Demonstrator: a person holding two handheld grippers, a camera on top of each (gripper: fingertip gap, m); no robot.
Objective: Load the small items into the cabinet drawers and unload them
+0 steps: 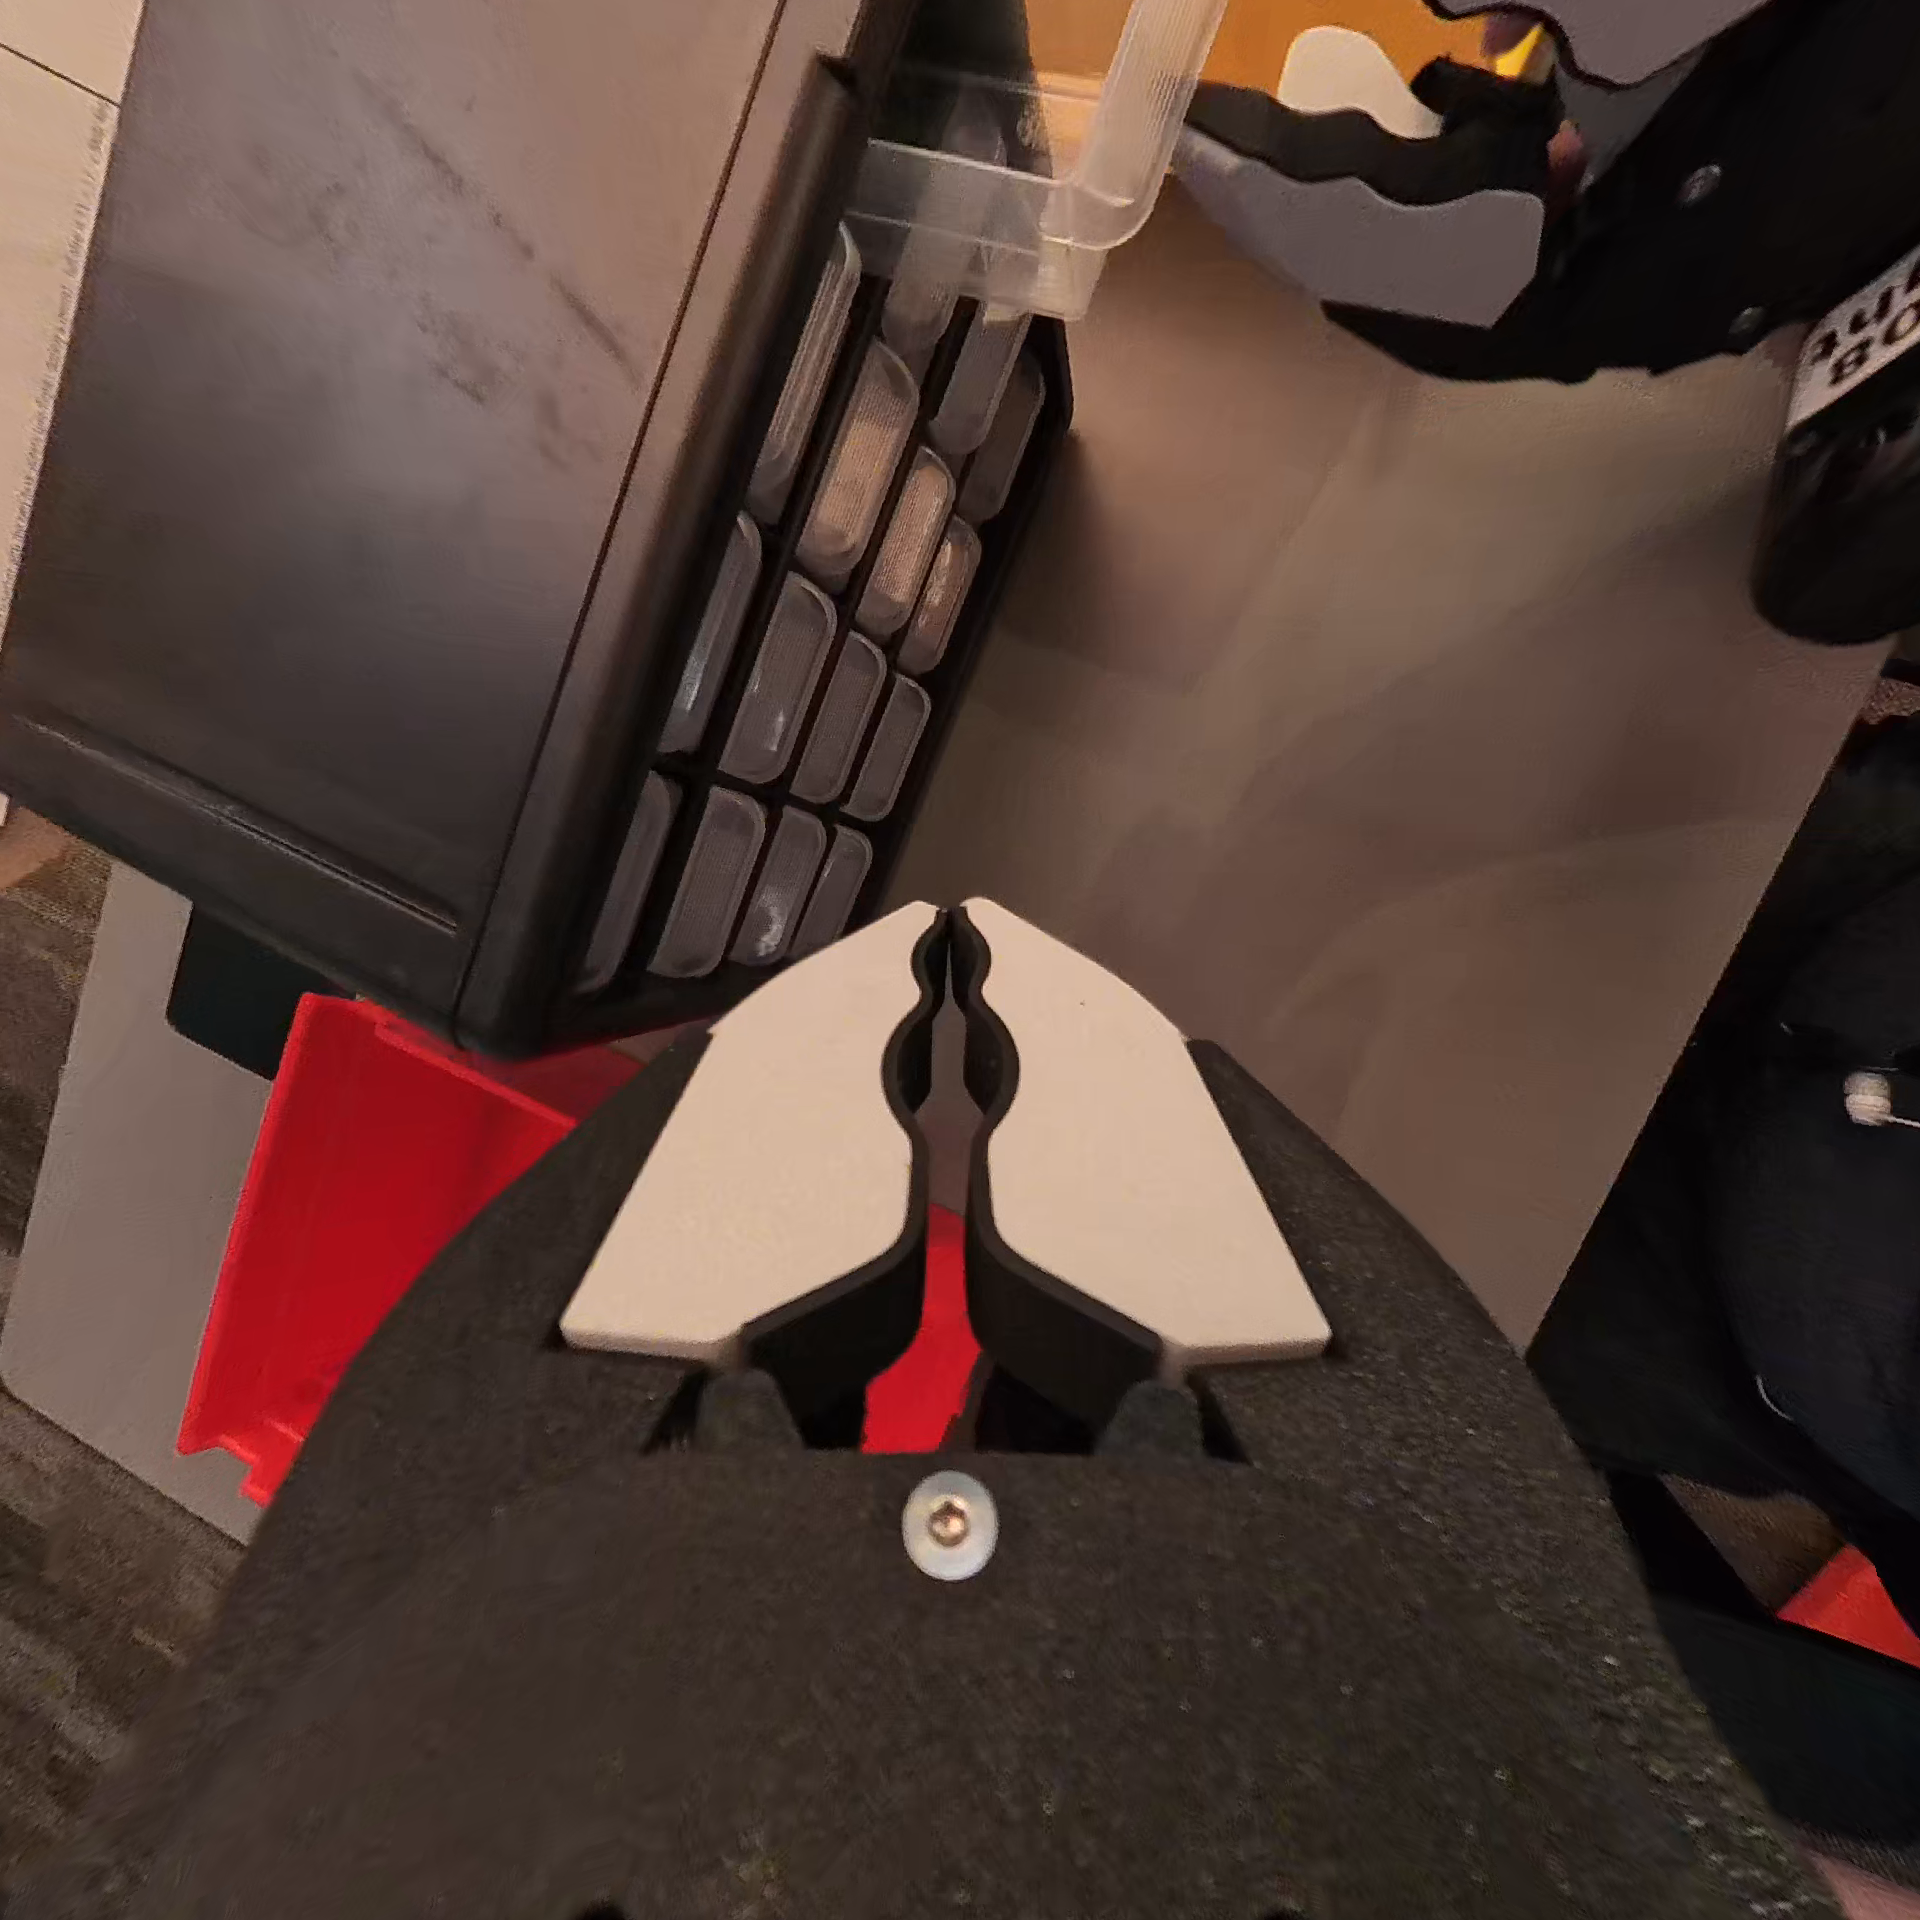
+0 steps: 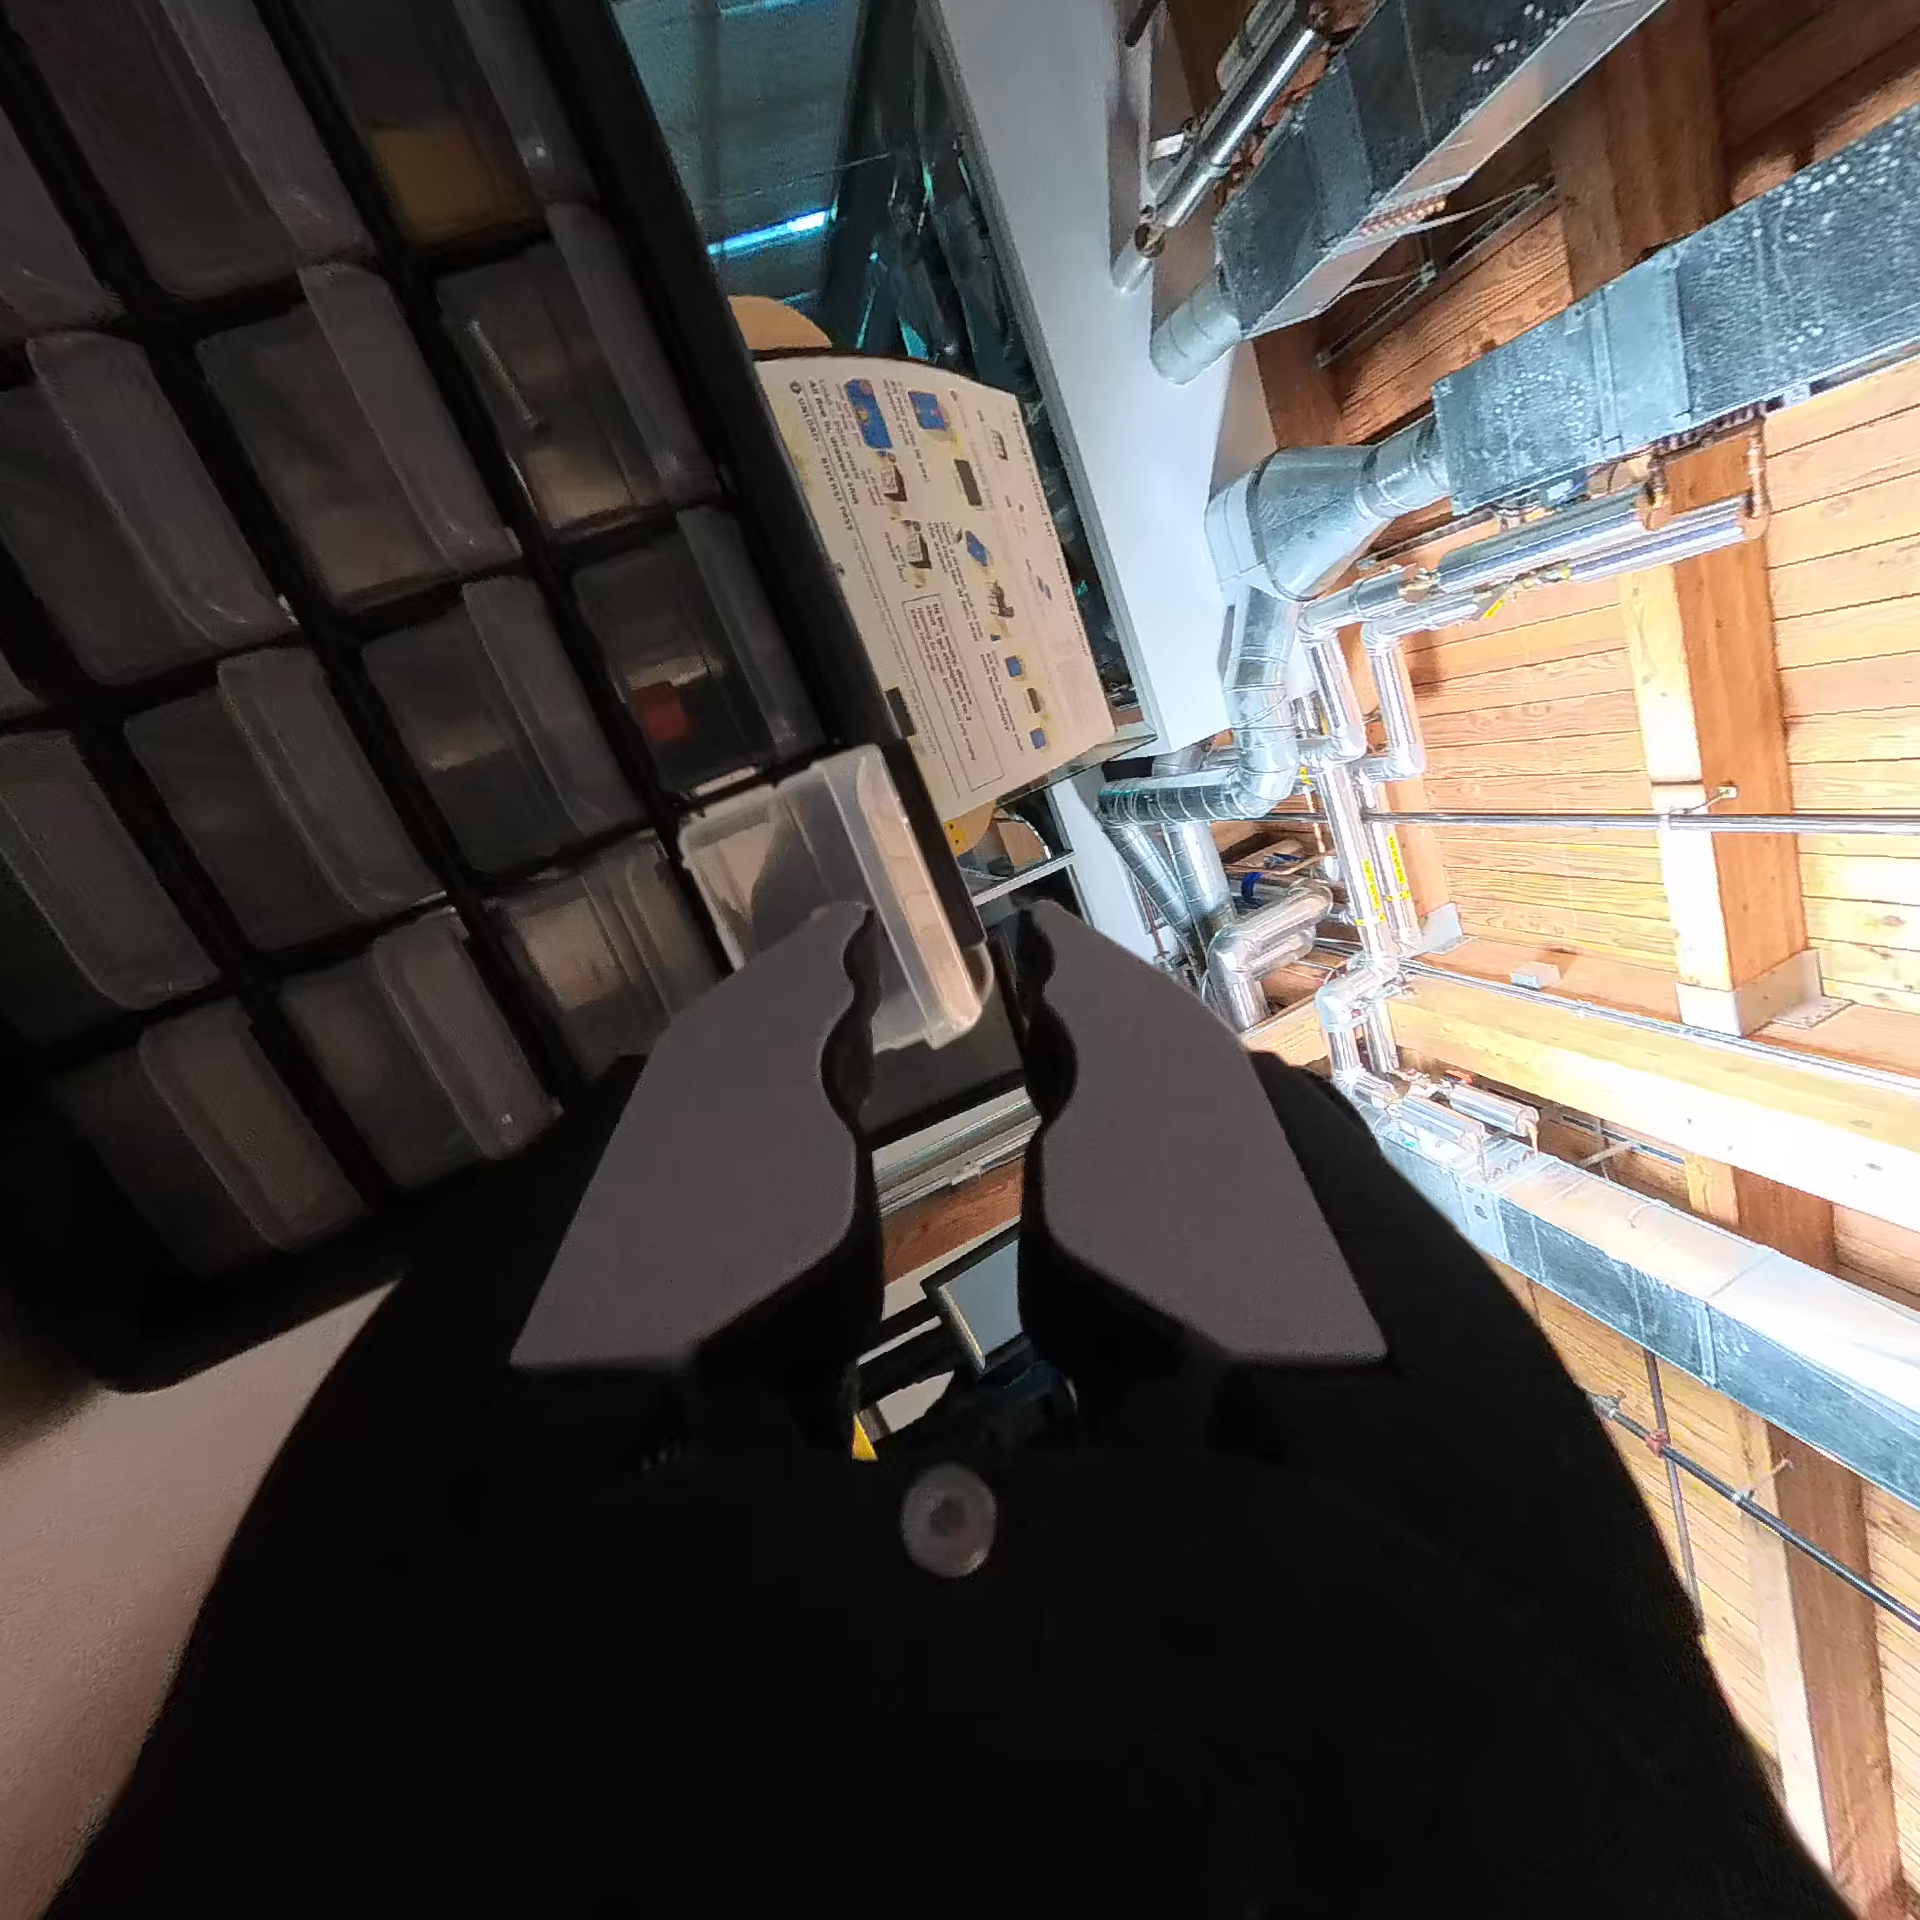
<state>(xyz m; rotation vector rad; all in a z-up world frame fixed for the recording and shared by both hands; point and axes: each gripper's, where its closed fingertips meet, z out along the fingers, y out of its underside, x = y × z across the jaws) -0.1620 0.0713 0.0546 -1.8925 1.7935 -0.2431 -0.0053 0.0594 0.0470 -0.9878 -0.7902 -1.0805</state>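
A black cabinet [image 1: 364,468] with a grid of clear drawers stands on the beige table [image 1: 1351,779]; it also shows in the right wrist view [image 2: 312,623]. One clear drawer [image 1: 1122,156] at the cabinet's top edge is pulled out. My right gripper [image 2: 951,930] is open, and the pulled-out drawer's [image 2: 831,862] front lip sits between its fingers, close to the left one. The left wrist view shows that gripper [image 1: 1205,135] at the drawer's front. My left gripper [image 1: 951,914] is shut and empty, low in front of the cabinet's bottom drawers. One closed drawer holds something red [image 2: 665,717].
A red bin [image 1: 364,1195] lies under the cabinet's near corner and beneath my left gripper. Another red piece [image 1: 1849,1600] shows at the lower right. A printed board [image 2: 935,561] stands beyond the cabinet. Grey carpet [image 1: 62,1039] lies past the table's left edge. Spacing between my two grippers at the tips: around 15 cm. Left tips and right tips are each some 15 cm from the black cabinet [image 1: 364,468].
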